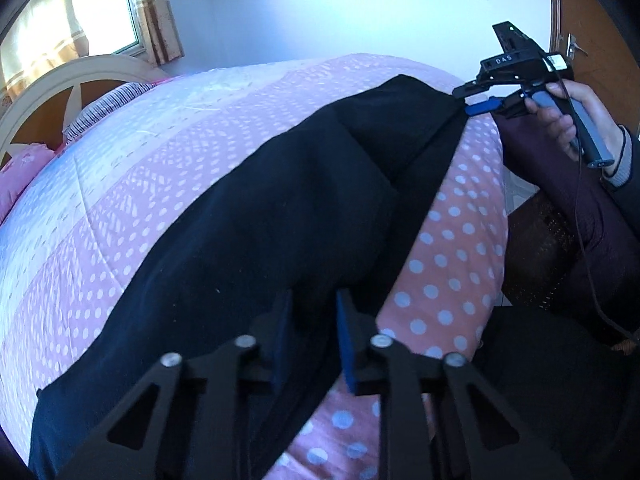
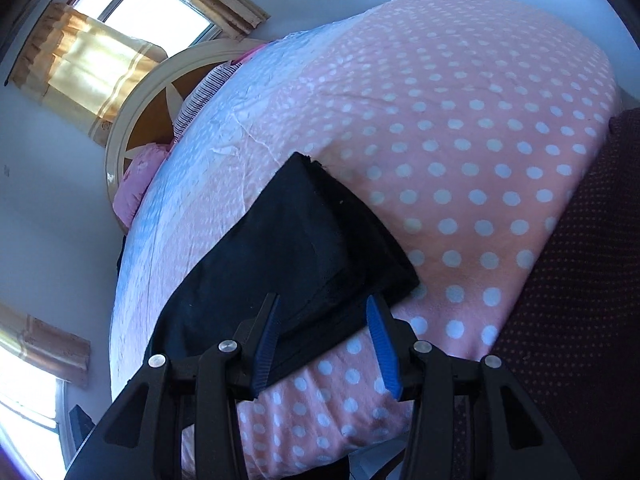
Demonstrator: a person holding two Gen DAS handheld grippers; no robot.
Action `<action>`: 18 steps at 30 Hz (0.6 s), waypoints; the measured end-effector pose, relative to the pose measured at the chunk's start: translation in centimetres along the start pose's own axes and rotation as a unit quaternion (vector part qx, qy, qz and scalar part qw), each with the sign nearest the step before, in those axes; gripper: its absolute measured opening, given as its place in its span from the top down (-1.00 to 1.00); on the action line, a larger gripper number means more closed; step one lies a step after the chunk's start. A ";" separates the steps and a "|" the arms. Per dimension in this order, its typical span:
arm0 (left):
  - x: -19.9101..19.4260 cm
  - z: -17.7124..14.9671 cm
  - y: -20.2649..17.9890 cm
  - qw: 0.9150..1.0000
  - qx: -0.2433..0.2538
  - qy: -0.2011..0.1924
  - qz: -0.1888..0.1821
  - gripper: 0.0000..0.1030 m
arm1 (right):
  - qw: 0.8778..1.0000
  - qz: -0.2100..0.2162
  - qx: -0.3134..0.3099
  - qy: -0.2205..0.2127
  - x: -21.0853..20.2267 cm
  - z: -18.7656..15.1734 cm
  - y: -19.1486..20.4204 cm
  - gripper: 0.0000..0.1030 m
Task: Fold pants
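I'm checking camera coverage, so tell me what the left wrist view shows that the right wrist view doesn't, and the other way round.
Only the left wrist view shows the right gripper from outside, held in the person's hand at the far end of the pants, plus a wooden door. Only the right wrist view shows that end of the pants up close between the right gripper's open blue fingers, and a second window low on the left. Both show the black pants on the pink dotted quilt, the headboard and a curtained window.
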State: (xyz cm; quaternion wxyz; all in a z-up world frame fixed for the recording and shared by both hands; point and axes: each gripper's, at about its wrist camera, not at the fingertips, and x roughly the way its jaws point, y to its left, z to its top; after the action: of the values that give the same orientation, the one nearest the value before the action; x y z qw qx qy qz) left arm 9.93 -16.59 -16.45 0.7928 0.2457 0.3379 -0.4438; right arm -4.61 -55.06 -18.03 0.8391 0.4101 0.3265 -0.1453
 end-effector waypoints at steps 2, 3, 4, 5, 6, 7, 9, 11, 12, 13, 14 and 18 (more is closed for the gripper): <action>-0.1 0.1 -0.1 1.000 0.006 0.001 -0.002 0.81 | 1.000 -0.006 -0.001 -0.006 0.4 0.1 0.1 0.11; -0.1 0.1 -0.4 1.000 0.014 0.001 0.005 0.84 | 1.000 -0.011 -0.001 -0.011 0.7 0.4 0.1 0.20; -0.3 0.2 -0.5 1.000 0.019 -0.001 0.011 0.90 | 1.000 -0.014 -0.003 -0.015 0.9 0.5 0.0 0.61; -0.3 0.3 -0.6 1.000 0.020 -0.002 0.011 0.92 | 1.000 -0.020 -0.011 -0.019 0.9 0.7 0.2 0.83; -0.7 0.4 -0.7 1.000 0.021 -0.007 0.013 0.93 | 0.999 -0.022 -0.015 -0.022 0.7 0.8 0.3 0.87; -1.0 0.5 -0.7 1.000 0.022 -0.012 0.017 0.94 | 0.999 -0.022 -0.022 -0.028 0.5 1.0 0.7 0.88; -1.8 0.8 -0.4 1.000 0.015 -0.026 0.005 0.94 | 0.998 -0.020 -0.038 -0.037 -0.2 1.2 1.5 0.89; -2.8 0.9 0.1 0.999 0.003 -0.036 -0.008 0.94 | 0.997 -0.010 -0.050 -0.055 -1.6 1.6 2.3 0.89; -3.5 0.9 0.3 0.999 -0.004 -0.043 -0.024 0.94 | 0.996 -0.007 -0.055 -0.070 -2.6 1.8 2.6 0.89; -3.8 0.8 0.2 0.998 -0.005 -0.046 -0.032 0.94 | 0.995 -0.005 -0.057 -0.078 -3.2 2.0 2.6 0.89; -3.9 0.5 0.3 0.998 -0.004 -0.046 -0.035 0.94 | 0.995 -0.001 -0.057 -0.083 -3.6 2.2 2.3 0.90; -2.6 -0.8 -0.6 0.999 0.002 -0.027 -0.046 0.94 | 0.996 -0.012 -0.049 -0.074 -3.6 1.8 0.6 0.90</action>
State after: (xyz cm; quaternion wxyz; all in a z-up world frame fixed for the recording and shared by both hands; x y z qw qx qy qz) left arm 8.21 -14.92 -15.00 0.7799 0.2195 0.3262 -0.4870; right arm -6.25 -56.14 -14.45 0.8781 0.3525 0.2755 -0.1694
